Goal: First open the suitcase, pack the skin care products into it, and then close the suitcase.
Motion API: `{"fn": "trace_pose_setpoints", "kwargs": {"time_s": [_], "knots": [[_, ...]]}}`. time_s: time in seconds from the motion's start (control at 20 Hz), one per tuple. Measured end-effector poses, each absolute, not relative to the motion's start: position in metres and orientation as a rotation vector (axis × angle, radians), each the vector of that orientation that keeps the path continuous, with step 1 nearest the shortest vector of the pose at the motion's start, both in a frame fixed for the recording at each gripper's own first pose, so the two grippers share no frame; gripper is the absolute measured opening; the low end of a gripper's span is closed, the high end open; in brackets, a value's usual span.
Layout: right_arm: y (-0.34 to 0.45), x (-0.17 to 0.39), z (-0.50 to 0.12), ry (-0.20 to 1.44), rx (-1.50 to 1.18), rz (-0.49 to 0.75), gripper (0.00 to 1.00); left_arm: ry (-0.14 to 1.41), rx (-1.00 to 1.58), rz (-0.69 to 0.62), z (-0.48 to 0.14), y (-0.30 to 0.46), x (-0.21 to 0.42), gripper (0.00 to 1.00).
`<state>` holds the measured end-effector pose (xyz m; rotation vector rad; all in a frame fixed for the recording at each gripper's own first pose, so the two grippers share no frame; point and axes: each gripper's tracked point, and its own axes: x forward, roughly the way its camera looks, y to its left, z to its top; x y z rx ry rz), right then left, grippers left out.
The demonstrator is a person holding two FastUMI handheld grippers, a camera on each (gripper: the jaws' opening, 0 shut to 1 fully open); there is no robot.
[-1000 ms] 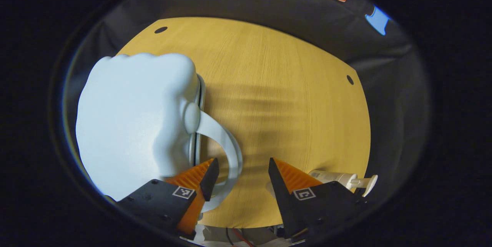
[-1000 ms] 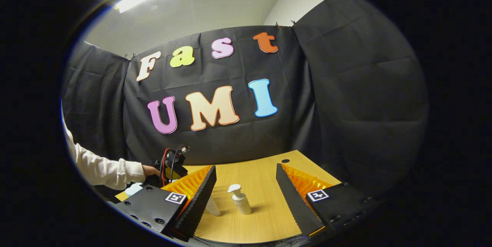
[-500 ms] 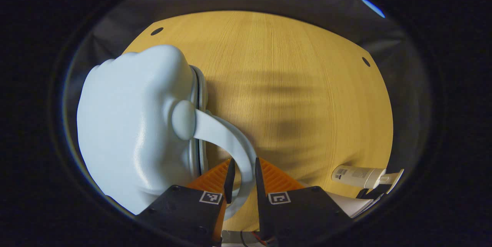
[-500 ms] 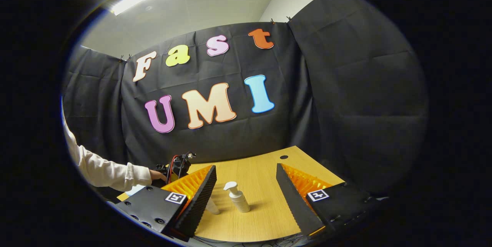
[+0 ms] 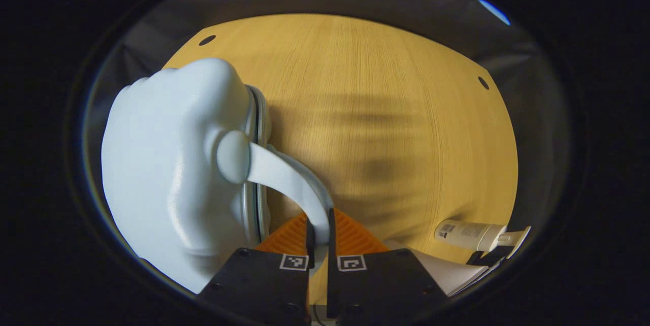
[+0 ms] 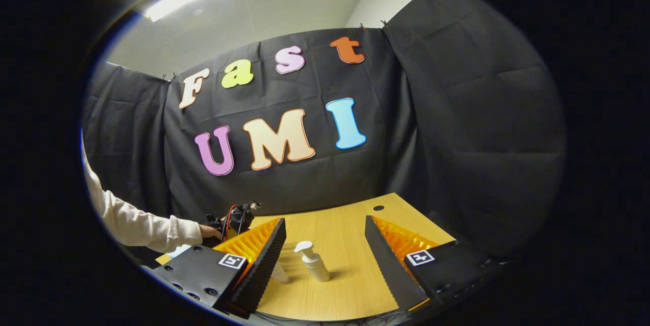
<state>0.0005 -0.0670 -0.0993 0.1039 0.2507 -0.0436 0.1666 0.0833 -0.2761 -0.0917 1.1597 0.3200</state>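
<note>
While the left gripper (image 5: 318, 237) has its fingers (image 5: 309, 234) closed on the curved handle (image 5: 289, 181) of the pale blue suitcase (image 5: 167, 173), both pressing on the loop from either side near its lower end, the case itself lies shut on the wooden counter (image 5: 386, 128). From the fingers the handle arcs up to a round boss on the shell, and just beside it runs the zipper seam (image 5: 256, 163) along the edge where the two halves meet. The shell looks moulded and glossy, so I judge it stiff, fairly light and slippery to pinch; the handle is the sensible hold for steadying or turning it, while opening will likely call for working at the seam. Whether the zipper is already undone cannot be told.

Farther right on the counter, a pump bottle lying on its side (image 5: 475, 234) rests near the edge, well apart from the suitcase.

In the right gripper view, the right gripper (image 6: 325, 252) hangs above the counter with its fingers spread wide and nothing between them. Beyond them stands an upright white pump bottle (image 6: 312, 262), and a second small white item (image 6: 280, 272) sits partly hidden by one finger. These bottles look light, rigid and smooth, best taken around the body below the pump head. At the far left, a sleeve (image 6: 139, 224) reaches to the other gripper.
</note>
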Motion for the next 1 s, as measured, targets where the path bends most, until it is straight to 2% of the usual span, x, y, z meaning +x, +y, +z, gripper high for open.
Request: {"fn": "trace_pose_setpoints", "kwargs": {"time_s": [0.2, 0.5, 0.75, 0.95, 1.0], "knots": [[-0.067, 0.006, -0.098, 0.248, 0.115, -0.012, 0.98, 1.119, -0.159, 0.294, -0.243, 0.076, 0.165, 0.05], [-0.058, 0.013, -0.102, 0.249, 0.142, 0.078, 0.96, 0.985, -0.219, 0.281, -0.148, 0.083, 0.151, 0.05], [-0.046, 0.017, -0.108, 0.26, 0.147, 0.16, 0.98, 0.855, -0.243, 0.311, -0.059, 0.128, 0.126, 0.04], [-0.023, 0.02, -0.099, 0.251, 0.161, 0.21, 0.95, 0.754, -0.301, 0.349, -0.006, 0.18, 0.103, 0.04], [-0.015, 0.022, -0.098, 0.247, 0.152, 0.22, 0.98, 0.733, -0.309, 0.356, 0.003, 0.194, 0.096, 0.05]]}}
